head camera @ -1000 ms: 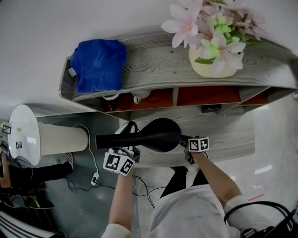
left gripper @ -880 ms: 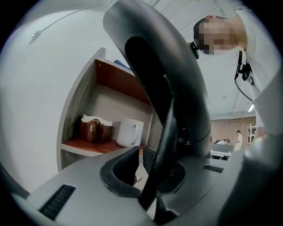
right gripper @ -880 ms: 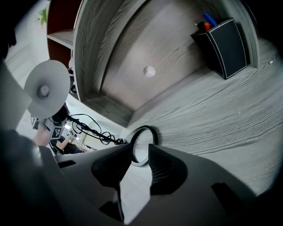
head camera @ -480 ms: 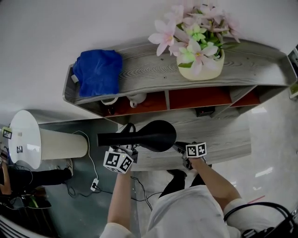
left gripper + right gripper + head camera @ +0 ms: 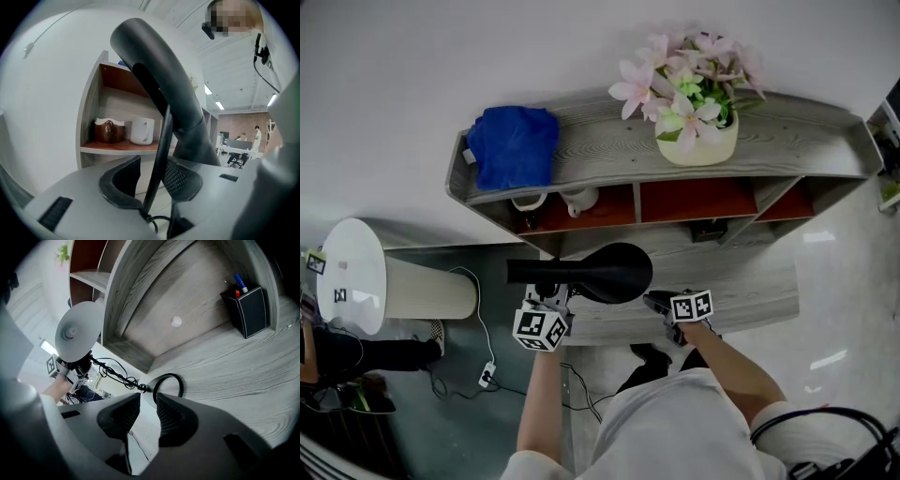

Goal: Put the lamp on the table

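Note:
The black desk lamp [image 5: 605,272] lies level over the grey table's lower top [image 5: 741,281], its shade toward the middle and its stem pointing left. In the left gripper view the thick neck [image 5: 159,79] rises ahead. A thin black rod [image 5: 157,164] of the lamp runs between the jaws of my left gripper [image 5: 152,180]. Those jaws are opening, and a gap shows beside the rod. My left gripper [image 5: 551,300] sits under the stem. My right gripper [image 5: 658,302] is by the lamp's base. Its jaws [image 5: 145,411] stand apart with nothing between them, and the black base ring [image 5: 168,380] lies just beyond them.
A blue cloth [image 5: 514,145] and a flower vase [image 5: 696,141] stand on the top shelf, with mugs [image 5: 577,199] in the cubby below. A black pen holder [image 5: 248,310] sits at the back of the table. A white cylinder [image 5: 394,281] and a power strip [image 5: 486,375] are on the floor at left.
The head view has shifted a little. The lamp and both grippers keep nearly the same pose over the table, and the right gripper has dropped slightly.

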Action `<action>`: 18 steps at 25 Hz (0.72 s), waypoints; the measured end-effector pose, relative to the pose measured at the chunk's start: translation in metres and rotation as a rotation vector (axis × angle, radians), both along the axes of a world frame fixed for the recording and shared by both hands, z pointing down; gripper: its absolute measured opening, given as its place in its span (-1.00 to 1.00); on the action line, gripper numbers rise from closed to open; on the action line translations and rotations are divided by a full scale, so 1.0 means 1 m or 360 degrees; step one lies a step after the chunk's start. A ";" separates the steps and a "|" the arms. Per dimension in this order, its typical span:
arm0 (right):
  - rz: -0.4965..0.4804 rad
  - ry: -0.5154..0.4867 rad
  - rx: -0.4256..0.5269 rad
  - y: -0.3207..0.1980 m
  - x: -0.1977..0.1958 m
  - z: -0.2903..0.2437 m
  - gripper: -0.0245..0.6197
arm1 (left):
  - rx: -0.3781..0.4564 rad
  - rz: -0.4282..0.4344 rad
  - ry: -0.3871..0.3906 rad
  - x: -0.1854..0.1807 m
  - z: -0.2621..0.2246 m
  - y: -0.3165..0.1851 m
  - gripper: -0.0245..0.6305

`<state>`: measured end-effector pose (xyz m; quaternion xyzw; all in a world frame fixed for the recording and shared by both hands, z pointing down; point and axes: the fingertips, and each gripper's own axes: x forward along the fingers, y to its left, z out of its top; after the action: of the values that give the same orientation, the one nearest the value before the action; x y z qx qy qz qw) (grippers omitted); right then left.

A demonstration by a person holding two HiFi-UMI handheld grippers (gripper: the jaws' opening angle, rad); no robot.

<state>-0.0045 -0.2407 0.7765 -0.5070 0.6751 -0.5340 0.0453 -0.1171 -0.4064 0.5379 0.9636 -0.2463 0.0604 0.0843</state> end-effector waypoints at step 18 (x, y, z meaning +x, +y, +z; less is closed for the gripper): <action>-0.0219 0.0030 0.0158 0.049 0.020 -0.062 -0.83 | -0.0060 -0.0314 0.0001 -0.068 -0.022 0.113 -0.70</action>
<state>0.0159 -0.1920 0.7148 -0.4615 0.7345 -0.4968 0.0273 -0.1855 -0.2932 0.5157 0.9329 -0.3388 0.0561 0.1082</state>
